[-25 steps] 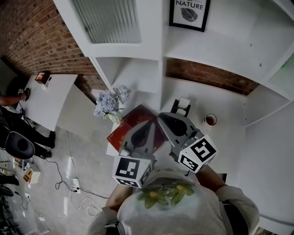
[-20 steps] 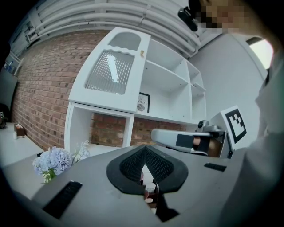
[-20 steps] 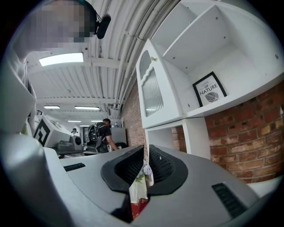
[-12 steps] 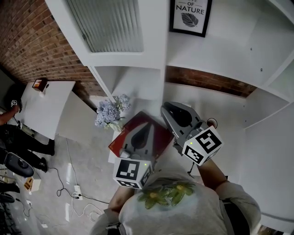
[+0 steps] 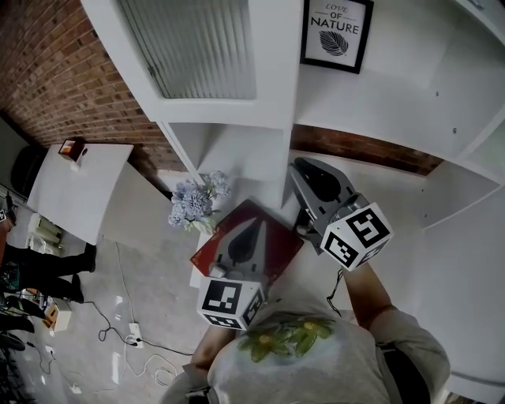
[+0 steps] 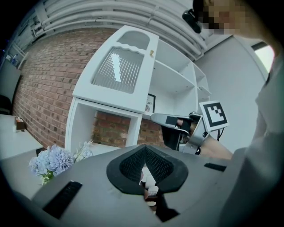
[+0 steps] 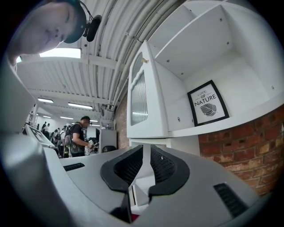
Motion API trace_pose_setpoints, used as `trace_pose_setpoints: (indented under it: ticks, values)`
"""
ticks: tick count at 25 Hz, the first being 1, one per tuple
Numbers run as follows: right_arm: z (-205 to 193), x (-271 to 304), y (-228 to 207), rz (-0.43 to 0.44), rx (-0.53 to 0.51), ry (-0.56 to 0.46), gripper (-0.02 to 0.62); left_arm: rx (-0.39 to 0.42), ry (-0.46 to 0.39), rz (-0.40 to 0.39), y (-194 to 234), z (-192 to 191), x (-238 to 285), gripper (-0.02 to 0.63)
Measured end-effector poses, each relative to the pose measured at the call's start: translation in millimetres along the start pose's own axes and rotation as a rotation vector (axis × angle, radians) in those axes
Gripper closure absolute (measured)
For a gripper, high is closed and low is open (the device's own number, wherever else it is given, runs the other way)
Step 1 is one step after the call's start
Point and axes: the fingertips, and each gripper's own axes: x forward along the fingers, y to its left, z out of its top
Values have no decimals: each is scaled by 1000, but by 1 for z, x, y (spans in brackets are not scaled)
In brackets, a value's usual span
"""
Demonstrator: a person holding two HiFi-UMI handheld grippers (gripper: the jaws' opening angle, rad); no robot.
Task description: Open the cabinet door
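Observation:
The white cabinet door (image 5: 197, 47) with its ribbed glass pane stands swung out from the cabinet; its small knob (image 6: 151, 52) is at the top edge. In the right gripper view the door (image 7: 138, 95) shows edge-on beside open shelves. My right gripper (image 5: 300, 166) is raised in front of the cabinet's upright, below the door and touching nothing; its jaws (image 7: 147, 153) stand a narrow slit apart and hold nothing. Lower and to the left, my left gripper (image 5: 256, 226) hangs over a red flat object (image 5: 276, 251), its jaws (image 6: 144, 153) shut and empty.
A framed leaf print (image 5: 337, 24) stands on the open shelf. Pale blue flowers (image 5: 193, 201) sit on the counter at left. A white table (image 5: 79, 181) and floor cables (image 5: 130, 323) lie further left. People (image 7: 80, 135) stand far behind.
My right gripper has risen up and to the right, closer to the cabinet. The left gripper has barely moved.

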Motion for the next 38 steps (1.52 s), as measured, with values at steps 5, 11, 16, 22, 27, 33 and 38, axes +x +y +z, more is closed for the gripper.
trace_pose_setpoints:
  ticks: [5,11,16,22,27,33,38]
  values:
    - [7,8,-9,-21,-18,-11,566,-3,5,-4,2,-3,2,595]
    - [11,17,-14,-23,-67,5,514,-12,10,-20,0,-7,7,595]
    - [15,24,-23,-36,-83,-1,500,-8,24,-29,0,-11,11,595]
    - [18,32,-32,-51,-66,-10,499,-3,36,-25,4,-13,14,595]
    - [20,40,-37,-62,-72,-13,499,-4,44,-20,8,-14,16,595]
    - [21,47,-39,-61,-87,-8,499,-9,47,-8,14,-16,15,595]
    - [20,50,-39,-40,-78,-5,499,-12,49,-5,15,-17,16,595]
